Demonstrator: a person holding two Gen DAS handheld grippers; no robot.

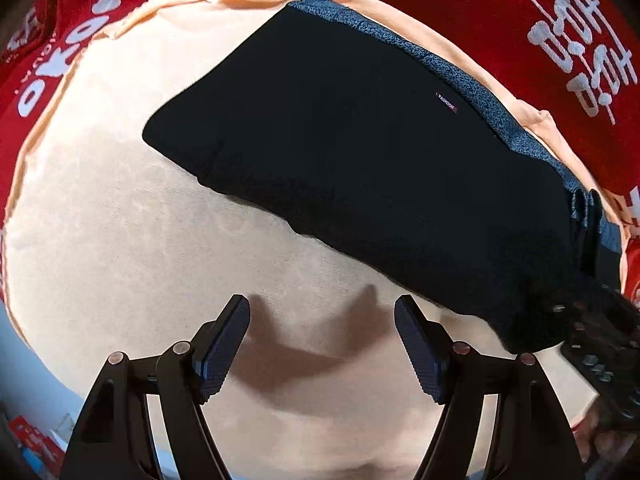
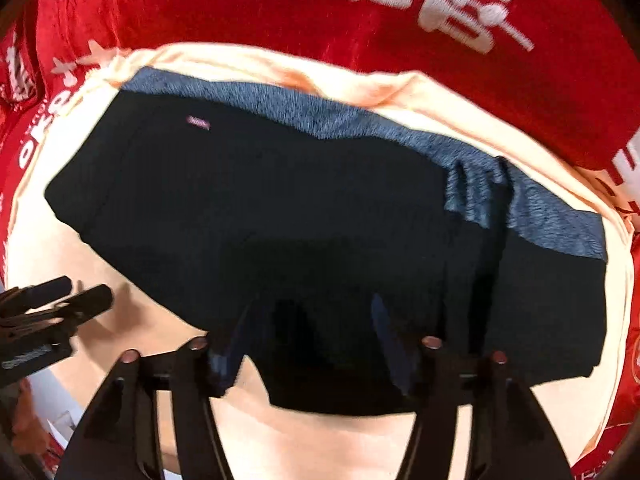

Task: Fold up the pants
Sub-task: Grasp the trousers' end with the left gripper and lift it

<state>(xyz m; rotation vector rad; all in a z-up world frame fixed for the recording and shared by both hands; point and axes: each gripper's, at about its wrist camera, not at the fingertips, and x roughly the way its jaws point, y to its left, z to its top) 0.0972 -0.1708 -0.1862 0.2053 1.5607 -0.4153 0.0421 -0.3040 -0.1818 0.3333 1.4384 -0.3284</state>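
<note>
Left wrist view: left gripper open, empty, above peach cloth; black pants lie beyond, already a compact fold. Right wrist view, blurred: right gripper over pants' near edge, fingers apart, apparently released; little folding seems left.

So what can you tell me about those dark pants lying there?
The pants are black, of a soft knit-looking fabric, folded into a compact, roughly rectangular bundle. A mottled blue-grey band runs along the far edge, and a small pinkish label sits on top. They lie flat on a peach cloth spread over red printed fabric. The right hand-held gripper stands open over their near edge; the left hand-held gripper stands open beside them, apart.
</note>
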